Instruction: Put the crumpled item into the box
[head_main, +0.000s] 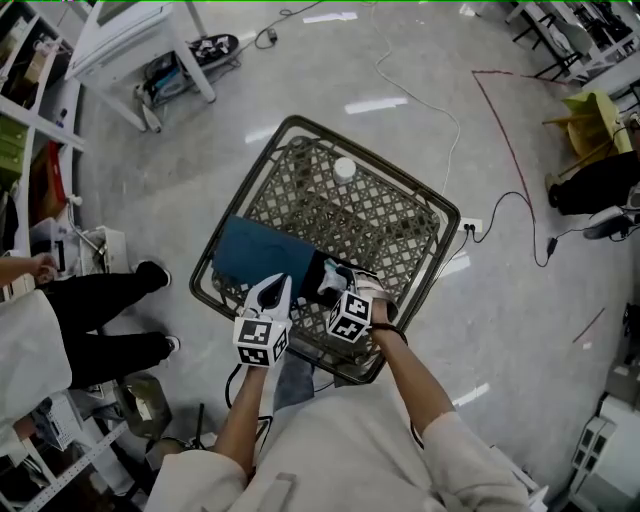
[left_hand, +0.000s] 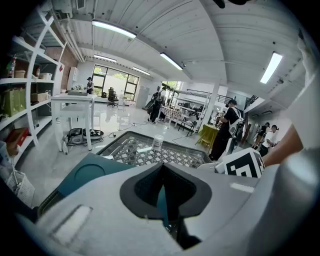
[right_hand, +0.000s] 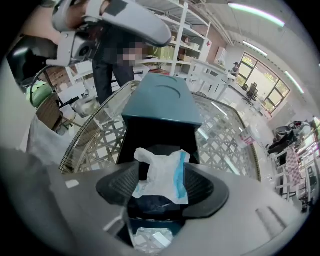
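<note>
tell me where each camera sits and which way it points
Head view: on the head, steeply down at the table; forearms, left gripper, right gripper show.
Left gripper view: on the left gripper, across the table; its jaws show.
Right gripper view: on the right gripper, toward the box; jaws flank the crumpled item.
All share the box.

White-blue crumpled item (right_hand: 162, 175) at open mouth of teal box (right_hand: 160, 102).
</note>
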